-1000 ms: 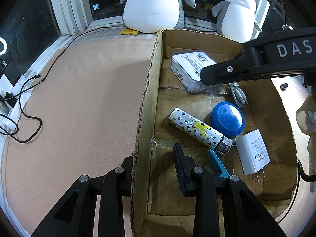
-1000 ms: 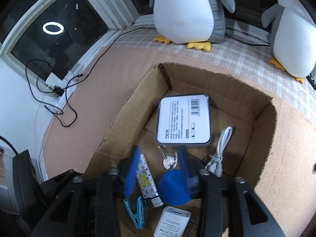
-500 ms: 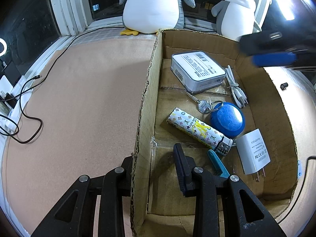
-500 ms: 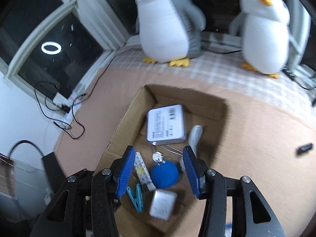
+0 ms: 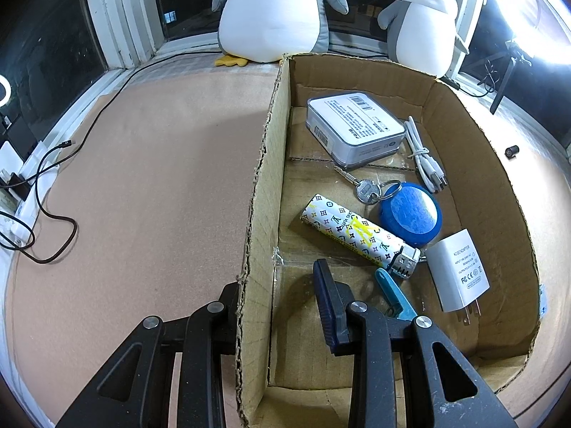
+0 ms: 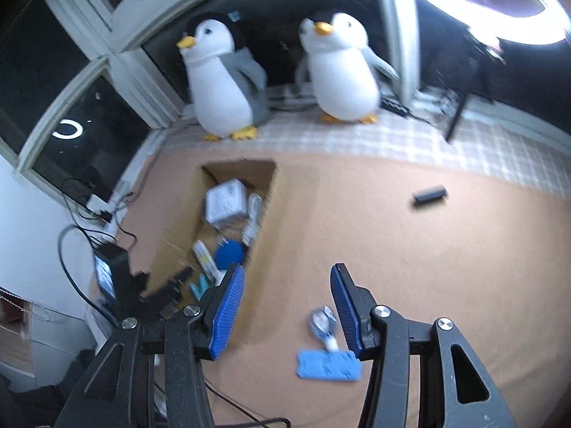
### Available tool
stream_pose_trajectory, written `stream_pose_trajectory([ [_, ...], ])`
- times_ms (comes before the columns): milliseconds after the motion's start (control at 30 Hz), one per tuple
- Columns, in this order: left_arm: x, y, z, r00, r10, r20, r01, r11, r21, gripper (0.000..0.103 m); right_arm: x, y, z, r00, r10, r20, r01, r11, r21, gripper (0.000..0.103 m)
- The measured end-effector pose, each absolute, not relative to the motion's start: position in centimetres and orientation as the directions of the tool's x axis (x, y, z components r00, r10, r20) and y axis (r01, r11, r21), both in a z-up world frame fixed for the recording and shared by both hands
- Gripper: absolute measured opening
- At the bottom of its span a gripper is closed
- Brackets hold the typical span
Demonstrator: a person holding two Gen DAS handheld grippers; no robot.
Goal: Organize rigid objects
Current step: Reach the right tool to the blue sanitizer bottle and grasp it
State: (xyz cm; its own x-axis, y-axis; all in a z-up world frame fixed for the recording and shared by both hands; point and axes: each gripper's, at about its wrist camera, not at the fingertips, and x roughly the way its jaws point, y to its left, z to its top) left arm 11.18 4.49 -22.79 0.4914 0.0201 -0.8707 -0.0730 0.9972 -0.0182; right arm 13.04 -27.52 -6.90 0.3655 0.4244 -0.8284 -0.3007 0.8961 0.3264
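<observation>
Motion blur smears the blue tag (image 6: 327, 365) and box contents (image 6: 228, 228) in the right wrist view.

Dark windows (image 5: 46, 53), bright ring light (image 6: 499, 18)

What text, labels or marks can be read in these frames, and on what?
"AC/DC ADAPTER", "FC CE": white charger; its other lines too small.
"LOUIS VUITTON" and "LV" monograms, partly legible: patterned lighter.
Barcode and fine print: white box, unreadable.
Right wrist view: too blurred to read.
</observation>
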Motion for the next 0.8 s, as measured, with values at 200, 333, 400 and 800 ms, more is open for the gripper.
stream_pose_trajectory([
  [200, 11.0, 4.3, -22.8, 0.494, 0.024, -0.869, -0.067, 0.998, -0.011, 0.033, 12.3, -28.9, -11.4, 0.302, 0.409, -0.861, -0.246, 0.906, 0.344, 0.046],
  [333, 10.9, 4.2, -22.8, 0.498, 0.023, -0.867, -0.067, 0.998, -0.012, 0.033, 12.5, -28.0, -13.8, 0.281, 0.371, -0.885, -0.263, 0.917, 0.301, 0.046],
  [400, 10.9, 4.2, -22.8, 0.498, 0.024, -0.867, -0.067, 0.998, -0.011, 0.033, 12.7, -27.3, -14.9, 0.263, 0.357, -0.897, -0.286, 0.916, 0.281, 0.046],
  [800, 10.9, 4.1, -22.8, 0.494, 0.033, -0.869, -0.071, 0.997, -0.003, 0.033, 13.7, -23.1, -19.4, 0.190, 0.223, -0.956, -0.412, 0.902, 0.129, 0.046],
])
